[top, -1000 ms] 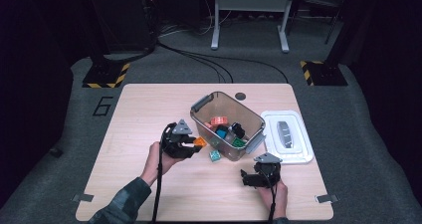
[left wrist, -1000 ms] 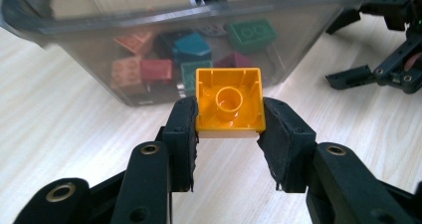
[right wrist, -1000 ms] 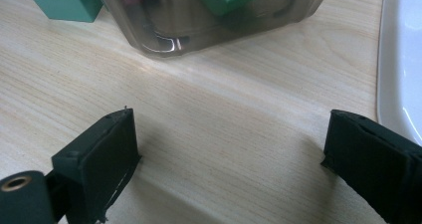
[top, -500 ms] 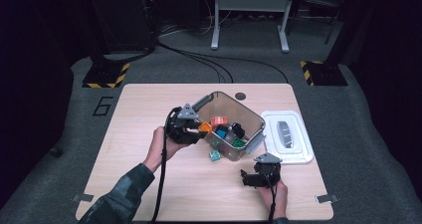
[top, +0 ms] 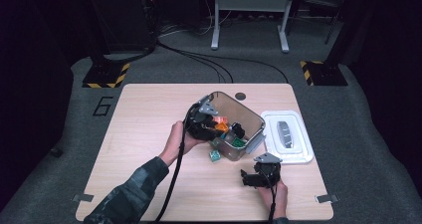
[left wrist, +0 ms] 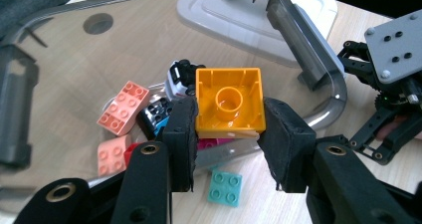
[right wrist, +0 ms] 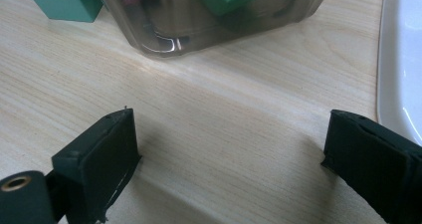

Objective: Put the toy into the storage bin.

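The left gripper (left wrist: 229, 134) has its fingers clamped on the orange brick (left wrist: 229, 102) above the clear bin (top: 256, 134), ready to drop. At five o'clock, the right gripper (right wrist: 229, 149) waits with fingers spread on the table (right wrist: 199, 114).

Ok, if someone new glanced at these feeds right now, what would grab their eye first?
First the orange square plastic brick, hollow underside facing the camera, pinched in the left tongs above the clear plastic bin of mixed bricks. Then the teal square brick lying alone on the wooden table beside the bin, and the right tongs open over bare wood near the white lid.
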Available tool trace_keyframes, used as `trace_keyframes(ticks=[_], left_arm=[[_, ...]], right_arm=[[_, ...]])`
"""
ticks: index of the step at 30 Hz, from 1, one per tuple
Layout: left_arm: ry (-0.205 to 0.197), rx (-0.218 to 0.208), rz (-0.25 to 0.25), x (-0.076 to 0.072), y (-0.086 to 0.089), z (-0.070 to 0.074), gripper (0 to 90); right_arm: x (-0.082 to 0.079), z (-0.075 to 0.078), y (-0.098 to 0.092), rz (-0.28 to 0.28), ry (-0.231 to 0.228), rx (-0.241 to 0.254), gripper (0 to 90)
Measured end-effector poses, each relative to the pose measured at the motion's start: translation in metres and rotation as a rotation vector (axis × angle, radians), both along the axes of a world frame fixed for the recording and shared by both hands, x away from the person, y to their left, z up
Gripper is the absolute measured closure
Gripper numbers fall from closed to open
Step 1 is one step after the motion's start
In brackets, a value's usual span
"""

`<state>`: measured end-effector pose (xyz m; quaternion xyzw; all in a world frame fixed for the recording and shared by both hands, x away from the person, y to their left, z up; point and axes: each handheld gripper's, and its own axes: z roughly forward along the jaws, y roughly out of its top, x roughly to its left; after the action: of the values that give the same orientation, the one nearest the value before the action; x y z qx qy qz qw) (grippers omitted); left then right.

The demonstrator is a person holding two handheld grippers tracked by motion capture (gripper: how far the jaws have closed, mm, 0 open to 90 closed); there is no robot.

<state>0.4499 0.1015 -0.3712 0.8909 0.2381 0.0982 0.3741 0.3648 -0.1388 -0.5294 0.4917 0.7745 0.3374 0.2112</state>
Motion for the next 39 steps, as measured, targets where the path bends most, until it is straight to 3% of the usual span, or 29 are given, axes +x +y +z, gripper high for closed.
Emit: trace_keyframes(ticks=[8, 15, 22, 31, 39], left_arm=[[0.015, 0.009, -0.036, 0.001, -0.021, -0.004, 59.1], [0.052, 0.025, -0.077, 0.000, -0.035, -0.010, 59.0], [0.080, 0.036, -0.110, -0.003, -0.043, -0.013, 59.0], [0.088, 0.042, -0.132, -0.006, -0.044, -0.010, 58.0], [0.074, 0.015, -0.106, -0.010, -0.037, -0.004, 38.2]], right_arm=[[0.000, 0.000, 0.000, 0.005, 0.002, 0.001, 5.9], [0.000, 0.000, 0.000, 0.004, 0.005, 0.002, 5.9], [0.000, 0.000, 0.000, 0.004, 0.005, 0.002, 5.9], [0.000, 0.000, 0.000, 0.004, 0.005, 0.002, 5.9], [0.000, 0.000, 0.000, -0.004, 0.005, 0.002, 5.9]])
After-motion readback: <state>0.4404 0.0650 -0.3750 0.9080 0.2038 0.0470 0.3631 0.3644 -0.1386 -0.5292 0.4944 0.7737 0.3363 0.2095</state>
